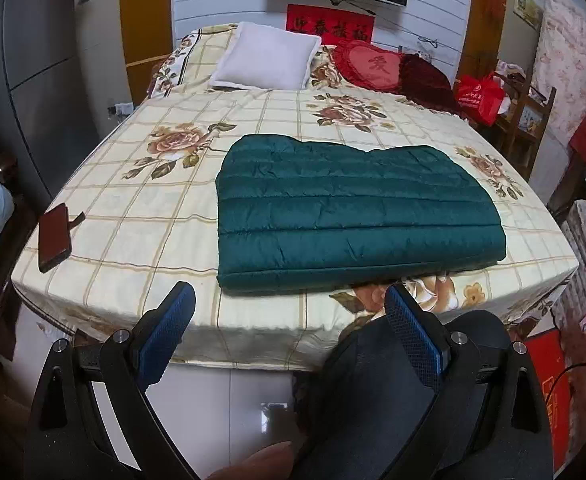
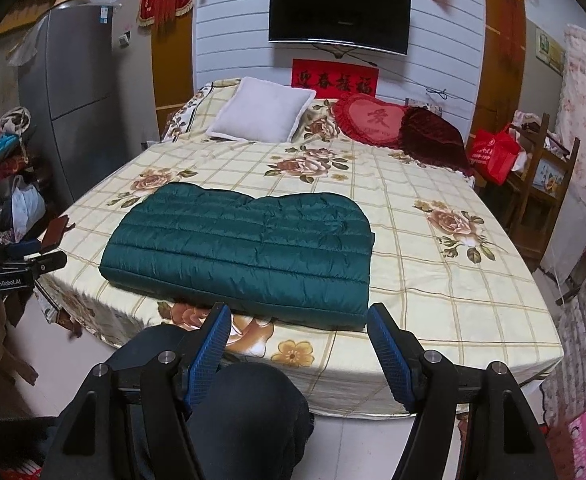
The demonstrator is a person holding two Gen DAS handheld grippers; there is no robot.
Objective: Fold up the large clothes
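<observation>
A dark green quilted down jacket (image 1: pixel 353 212) lies folded into a flat rectangle on the floral bed sheet (image 1: pixel 141 208), near the bed's front edge. It also shows in the right wrist view (image 2: pixel 245 252). My left gripper (image 1: pixel 289 296) is open and empty, held off the bed's front edge, short of the jacket's near left corner. My right gripper (image 2: pixel 297 316) is open and empty, held in front of the jacket's near right part. The left gripper's body (image 2: pixel 17 272) shows at the left edge of the right wrist view.
A dark phone (image 1: pixel 55 238) lies on the bed's front left corner. A white pillow (image 1: pixel 267 56), a red heart cushion (image 1: pixel 367 65) and a dark red cushion (image 1: pixel 427 80) lie at the head. The person's knees (image 2: pixel 229 408) are below the grippers. Cluttered furniture flanks both sides.
</observation>
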